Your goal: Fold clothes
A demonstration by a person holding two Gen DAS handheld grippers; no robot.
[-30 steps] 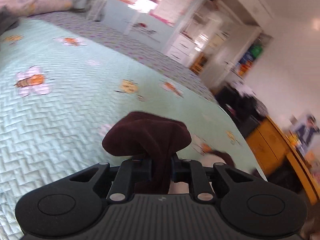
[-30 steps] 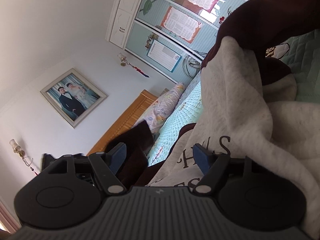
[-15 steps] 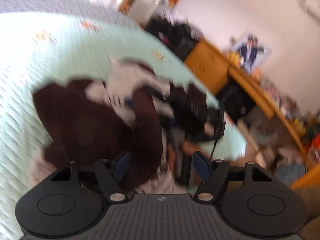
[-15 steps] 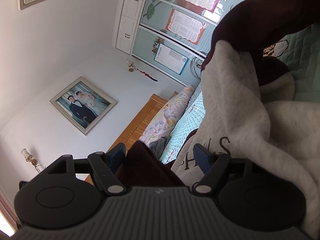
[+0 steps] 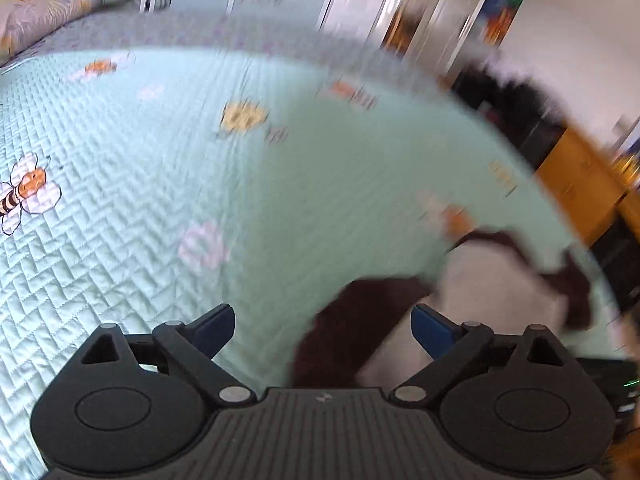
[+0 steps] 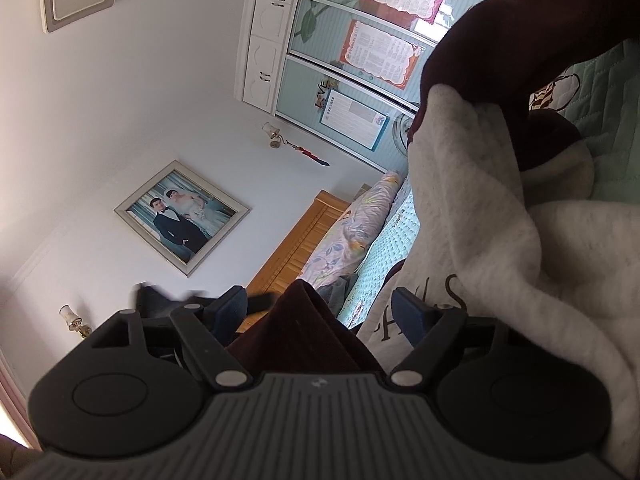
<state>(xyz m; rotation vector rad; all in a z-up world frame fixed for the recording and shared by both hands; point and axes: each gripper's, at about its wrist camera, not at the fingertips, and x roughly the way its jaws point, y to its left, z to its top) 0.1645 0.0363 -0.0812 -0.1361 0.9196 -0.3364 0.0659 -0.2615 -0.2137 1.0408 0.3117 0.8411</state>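
Note:
A sweatshirt with a white body (image 5: 492, 280) and dark maroon sleeves lies crumpled near the edge of the mint quilted bedspread (image 5: 160, 160). My left gripper (image 5: 324, 320) points down at the bed, its jaws opening wide. One maroon sleeve (image 5: 352, 336) lies loose between and below them, pressed by neither pad. In the right wrist view the white body (image 6: 480, 208) with dark lettering fills the right side, under a maroon sleeve (image 6: 520, 32). My right gripper (image 6: 320, 308) is opening too. A maroon fold (image 6: 304, 332) stands between its fingers without being pinched.
A floral pillow (image 6: 352, 232) and a wooden headboard (image 6: 288, 248) close off the bed's head end. A wardrobe with posters (image 6: 340, 60) stands behind. Past the bed's foot are a dark pile (image 5: 512, 108) and an orange cabinet (image 5: 576, 176). A framed photo (image 6: 182, 216) hangs on the wall.
My left gripper has let go of the maroon sleeve, opened wide and swung across the bed. A maroon fold has risen between the right jaws, which spread slightly.

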